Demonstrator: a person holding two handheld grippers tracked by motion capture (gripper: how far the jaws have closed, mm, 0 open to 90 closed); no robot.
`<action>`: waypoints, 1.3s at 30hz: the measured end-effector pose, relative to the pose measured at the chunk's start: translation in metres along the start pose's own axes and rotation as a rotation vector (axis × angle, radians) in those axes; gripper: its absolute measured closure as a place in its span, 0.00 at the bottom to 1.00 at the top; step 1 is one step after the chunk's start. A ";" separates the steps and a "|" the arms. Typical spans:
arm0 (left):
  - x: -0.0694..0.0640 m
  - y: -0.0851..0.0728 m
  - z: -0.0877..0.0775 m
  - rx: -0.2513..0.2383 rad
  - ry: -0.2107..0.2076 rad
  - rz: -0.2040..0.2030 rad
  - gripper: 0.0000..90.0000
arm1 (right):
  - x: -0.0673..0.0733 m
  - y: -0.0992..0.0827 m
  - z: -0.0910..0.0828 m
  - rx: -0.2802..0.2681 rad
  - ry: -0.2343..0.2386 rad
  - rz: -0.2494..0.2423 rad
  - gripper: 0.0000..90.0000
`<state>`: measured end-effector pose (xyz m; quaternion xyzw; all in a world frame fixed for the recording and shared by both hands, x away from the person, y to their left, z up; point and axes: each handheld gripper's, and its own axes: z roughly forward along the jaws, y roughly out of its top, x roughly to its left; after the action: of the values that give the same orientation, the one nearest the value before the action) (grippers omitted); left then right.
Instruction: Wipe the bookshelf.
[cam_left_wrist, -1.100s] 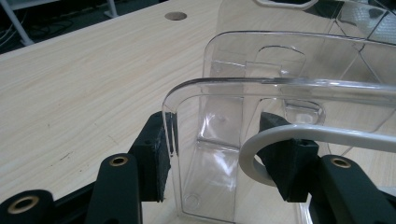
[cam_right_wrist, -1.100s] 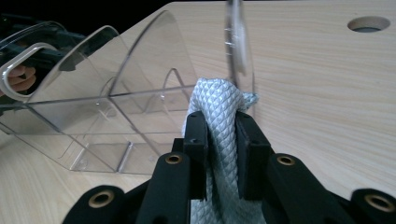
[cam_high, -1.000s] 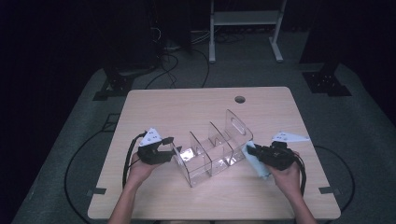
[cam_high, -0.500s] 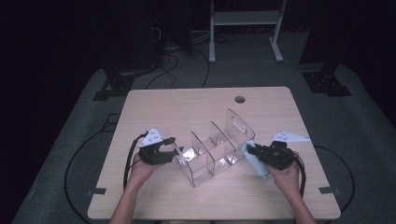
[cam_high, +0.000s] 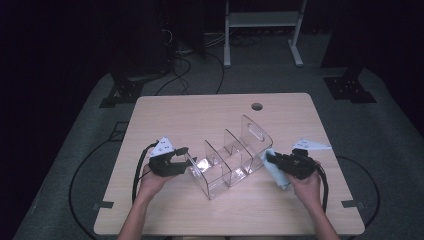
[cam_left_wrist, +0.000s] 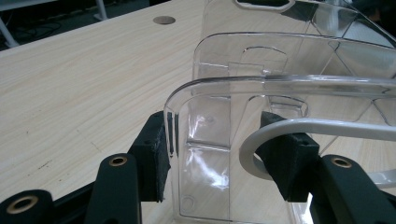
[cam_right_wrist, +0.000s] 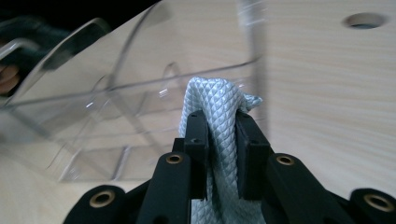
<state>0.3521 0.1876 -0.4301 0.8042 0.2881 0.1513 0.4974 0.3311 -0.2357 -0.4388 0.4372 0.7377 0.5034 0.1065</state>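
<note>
A clear plastic organizer (cam_high: 227, 162) with several upright dividers stands on the wooden table (cam_high: 200, 115), near the middle of the front half, turned at an angle to the table edges. Its tallest end wall, with a handle slot, points toward the back right; its lowest end points toward the front left.

The left gripper (cam_high: 181, 159) grasps this low end wall. In the left gripper view the two black pads press on the clear wall (cam_left_wrist: 212, 154) from both sides, one pad at each edge of it, and the other dividers rise behind it.

The right gripper (cam_high: 274, 161) is clenched on a pale blue cloth (cam_high: 276, 172). In the right gripper view the cloth (cam_right_wrist: 215, 140), with a woven diamond pattern, is squeezed between the jaws and bulges out above them. In the high view the cloth lies against the right side of the organizer, near its tall end, and hangs down to the table.

The person's two hands hold the grippers from the front edge of the table. A round cable hole (cam_high: 257, 106) lies in the table near the back edge, well apart from the organizer.
</note>
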 end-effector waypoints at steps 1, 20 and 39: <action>0.000 0.000 0.000 0.001 0.000 -0.001 0.51 | 0.006 -0.002 0.003 0.015 0.022 -0.018 0.85; -0.003 0.000 0.001 -0.003 0.001 -0.003 0.51 | 0.019 -0.002 0.006 0.021 0.061 -0.035 0.86; -0.002 0.000 0.002 -0.005 -0.012 -0.005 0.51 | 0.053 -0.007 0.019 0.074 0.144 -0.100 0.86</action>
<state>0.3511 0.1848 -0.4303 0.8032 0.2865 0.1459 0.5016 0.3068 -0.1842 -0.4385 0.3662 0.7822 0.5001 0.0619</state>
